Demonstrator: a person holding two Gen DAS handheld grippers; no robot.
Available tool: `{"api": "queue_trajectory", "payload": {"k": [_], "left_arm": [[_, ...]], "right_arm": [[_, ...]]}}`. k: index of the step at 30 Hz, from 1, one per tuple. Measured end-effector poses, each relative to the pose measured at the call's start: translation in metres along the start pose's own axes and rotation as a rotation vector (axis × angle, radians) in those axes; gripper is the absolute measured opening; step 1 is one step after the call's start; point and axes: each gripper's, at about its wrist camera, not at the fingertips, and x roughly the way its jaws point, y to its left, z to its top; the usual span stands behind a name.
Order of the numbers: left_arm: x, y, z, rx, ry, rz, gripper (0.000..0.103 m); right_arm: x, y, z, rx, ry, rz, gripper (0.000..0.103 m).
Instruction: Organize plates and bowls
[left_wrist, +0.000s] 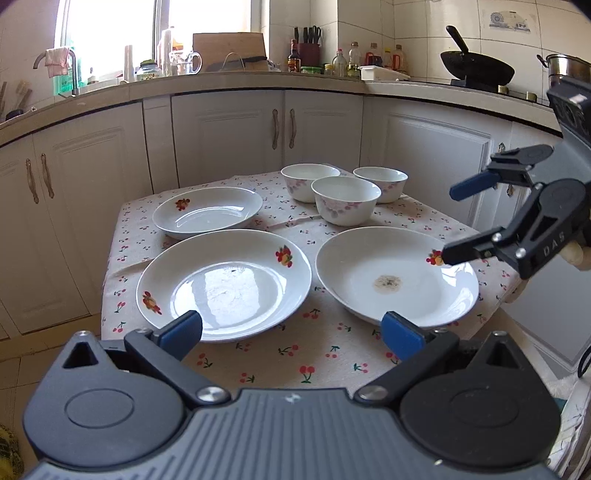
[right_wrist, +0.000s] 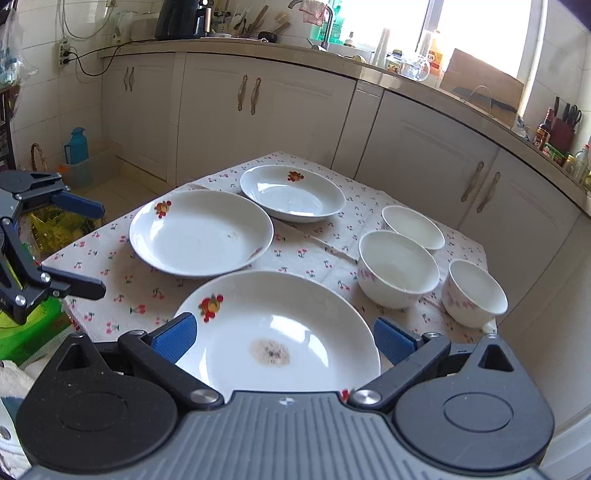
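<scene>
Three white fruit-print plates lie on a cherry-print tablecloth (left_wrist: 325, 354): a stained plate (left_wrist: 397, 275) at the right, a clean plate (left_wrist: 223, 282) at the left, a smaller plate (left_wrist: 207, 210) behind it. Three white floral bowls (left_wrist: 345, 205) cluster at the back right. My left gripper (left_wrist: 291, 328) is open and empty, above the table's near edge between the two front plates. My right gripper (right_wrist: 284, 332) is open, over the stained plate (right_wrist: 277, 332); in the left wrist view it (left_wrist: 452, 223) hovers at that plate's right rim. The bowls (right_wrist: 399, 267) stand to its right.
White kitchen cabinets (left_wrist: 229, 133) and a cluttered countertop surround the small table. A wok (left_wrist: 476, 66) and pot sit on the stove at the back right. A blue jug (right_wrist: 75, 146) and bins stand on the floor left of the table.
</scene>
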Motion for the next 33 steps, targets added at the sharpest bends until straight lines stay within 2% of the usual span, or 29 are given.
{"api": "queue_trajectory", "payload": {"k": [6,8,12,15,19,23,27,33], "left_arm": [[0.001,-0.023,0.002,-0.037,-0.001,-0.082,0.102],[-0.001,-0.031,0.005,-0.042,-0.027,-0.108,0.102],[0.003,-0.046,0.011,-0.018,-0.025,-0.099,0.102],[0.006,-0.051,0.011,-0.020,-0.007,-0.125,0.102],[0.010,-0.053,0.013,-0.010,-0.014,-0.078,0.102],[0.017,-0.047,0.018,-0.022,0.008,-0.067,0.102],[0.027,-0.042,0.023,-0.018,0.037,-0.074,0.102],[0.044,-0.038,0.035,-0.008,0.083,-0.104,0.102]], "right_arm": [[-0.011,-0.006,-0.043,0.053,0.036,0.011,0.103],[-0.013,-0.006,-0.054,0.069,0.046,0.022,0.103],[-0.006,-0.004,-0.071,0.082,0.070,0.056,0.103],[0.003,-0.001,-0.077,0.070,0.081,0.059,0.103],[0.013,-0.002,-0.080,0.074,0.088,0.071,0.103],[0.022,-0.007,-0.079,0.082,0.095,0.080,0.103],[0.031,-0.009,-0.080,0.073,0.102,0.079,0.103],[0.036,-0.015,-0.081,0.113,0.100,0.125,0.103]]}}
